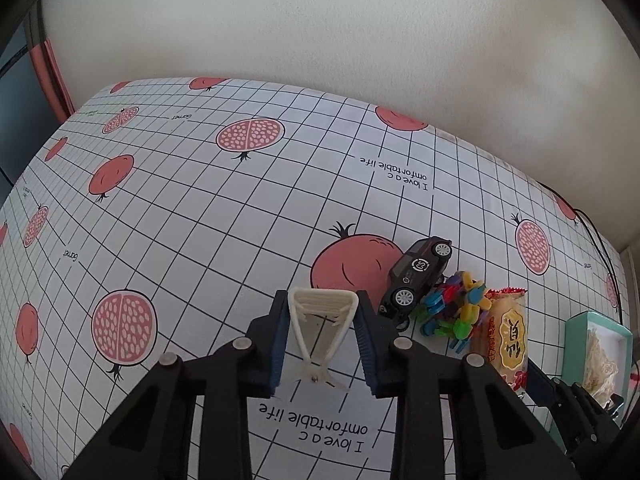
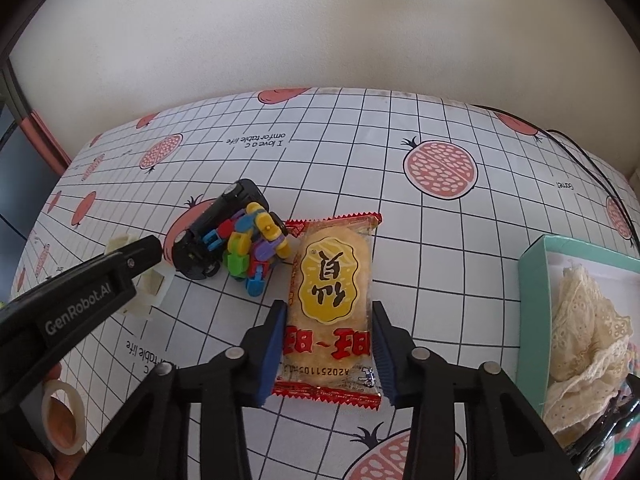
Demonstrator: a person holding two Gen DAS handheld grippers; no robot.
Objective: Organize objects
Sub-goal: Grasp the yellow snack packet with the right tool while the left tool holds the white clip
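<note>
My left gripper is shut on a cream-white plastic clip, low over the pomegranate-print tablecloth. In the right wrist view that clip shows at the left, under the left gripper. A rice cracker packet lies flat, and my right gripper is shut on its two long edges. Left of the packet, a black toy car lies on its side against a toy of colourful plastic links. The left wrist view shows the car, the links and the packet at the right.
A teal box holding cream lace cloth stands at the right. A roll of clear tape sits at the lower left beside a hand. A black cable runs along the far right edge. A pale wall backs the table.
</note>
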